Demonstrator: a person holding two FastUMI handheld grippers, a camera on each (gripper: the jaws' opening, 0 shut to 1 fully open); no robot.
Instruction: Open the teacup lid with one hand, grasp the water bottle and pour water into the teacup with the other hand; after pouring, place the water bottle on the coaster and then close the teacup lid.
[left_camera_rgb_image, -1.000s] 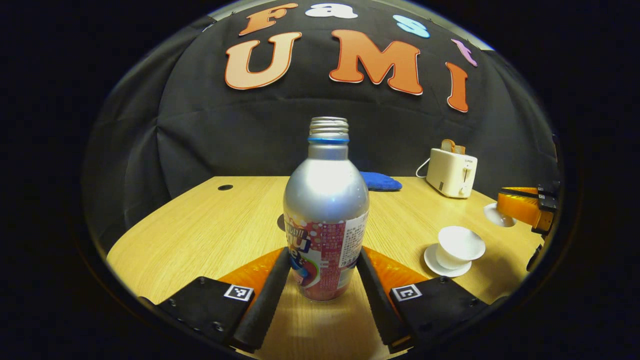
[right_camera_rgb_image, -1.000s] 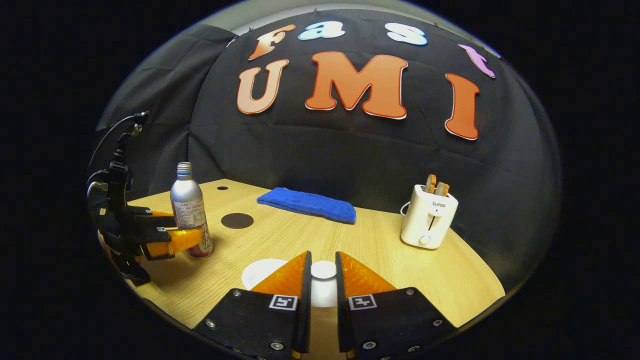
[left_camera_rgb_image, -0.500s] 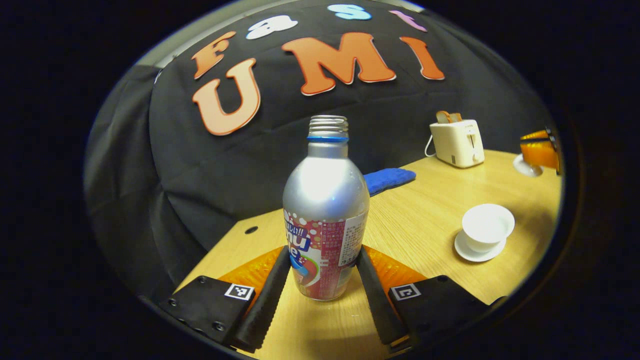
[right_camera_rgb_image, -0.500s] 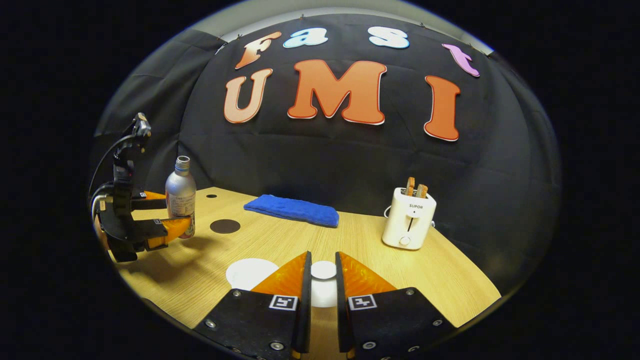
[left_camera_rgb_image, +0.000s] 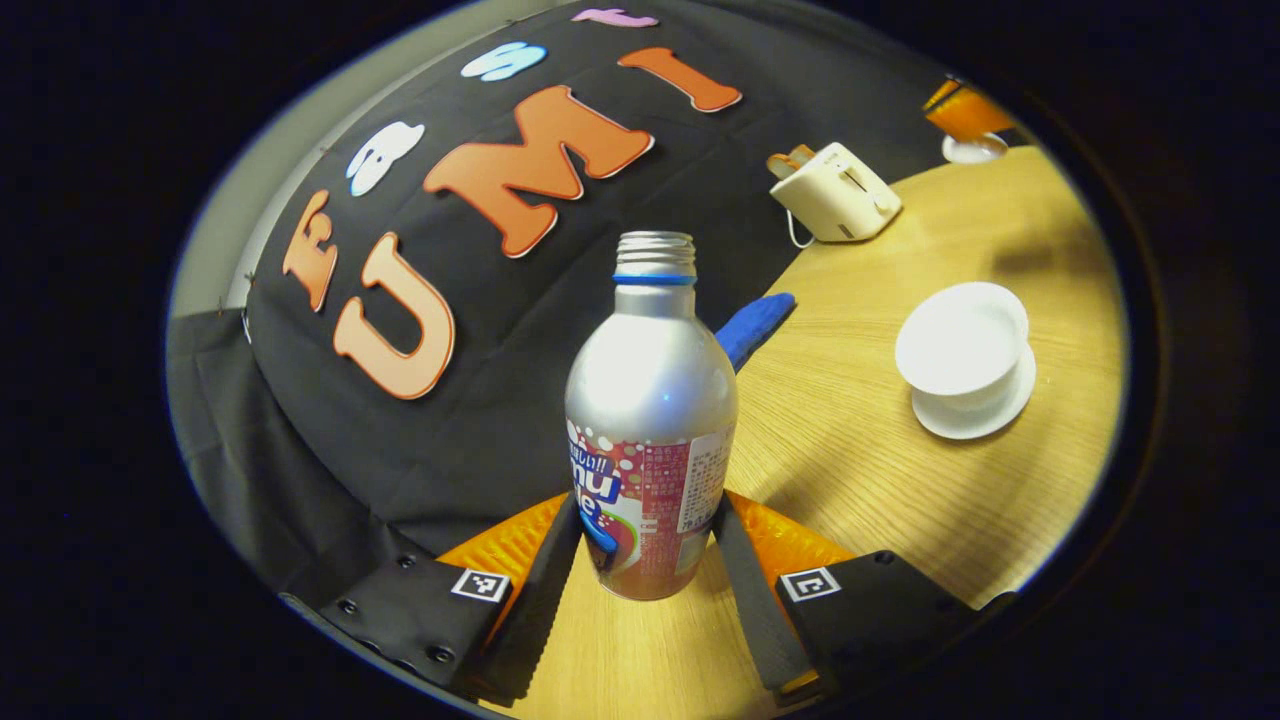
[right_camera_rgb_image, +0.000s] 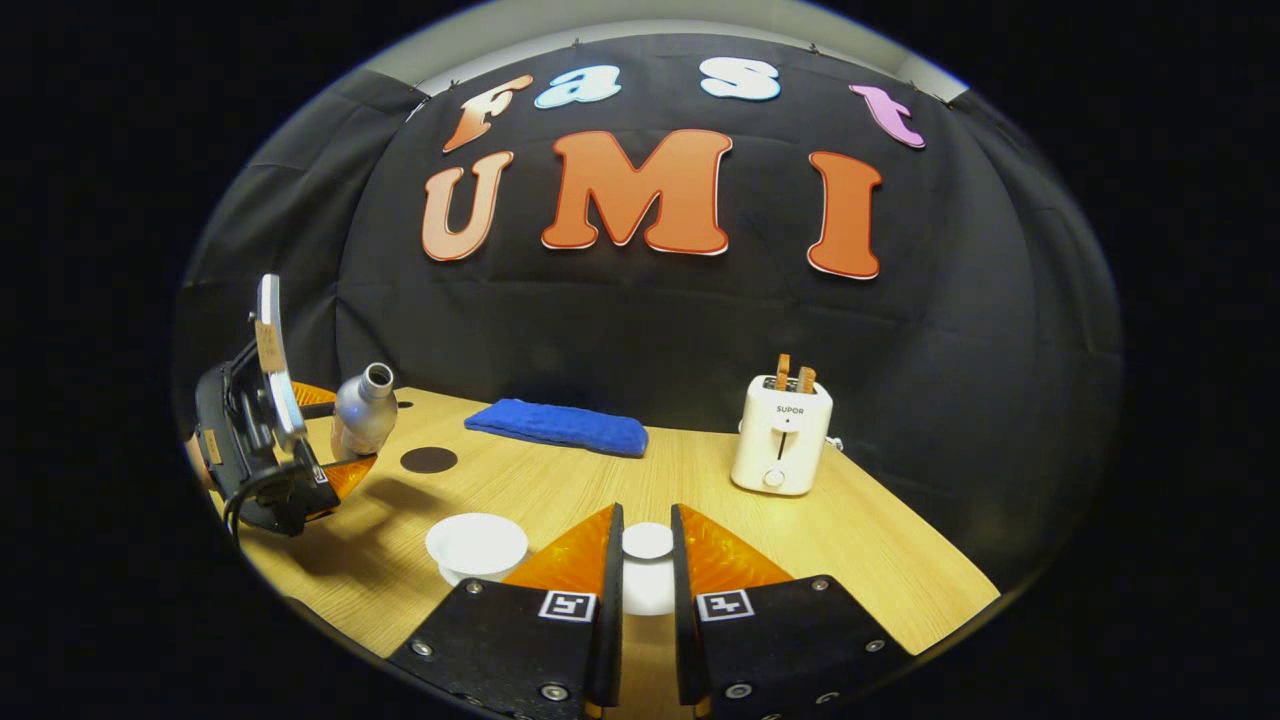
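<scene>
A silver bottle (left_camera_rgb_image: 650, 400) with a red label and no cap is clamped between the fingers of my left gripper (left_camera_rgb_image: 648, 512), lifted off the table and tilted. In the right gripper view the bottle (right_camera_rgb_image: 362, 420) leans with its mouth toward the white teacup (right_camera_rgb_image: 476, 545), held by the left gripper (right_camera_rgb_image: 318, 468). The uncovered teacup (left_camera_rgb_image: 962, 338) stands on its saucer (left_camera_rgb_image: 985, 418), to the right of the bottle. My right gripper (right_camera_rgb_image: 646, 522) is shut on the knob of the white lid (right_camera_rgb_image: 648, 543), held off to the cup's right. A dark round coaster (right_camera_rgb_image: 429, 460) lies behind the bottle.
A white toaster (right_camera_rgb_image: 780, 435) with toast stands at the back right of the wooden table (right_camera_rgb_image: 880, 560). A blue cloth (right_camera_rgb_image: 555, 427) lies along the back edge. Black cloth walls the booth close behind the table.
The left gripper has lifted the bottle off the table and tipped it toward the teacup. The right gripper still holds the lid, having shifted slightly.
</scene>
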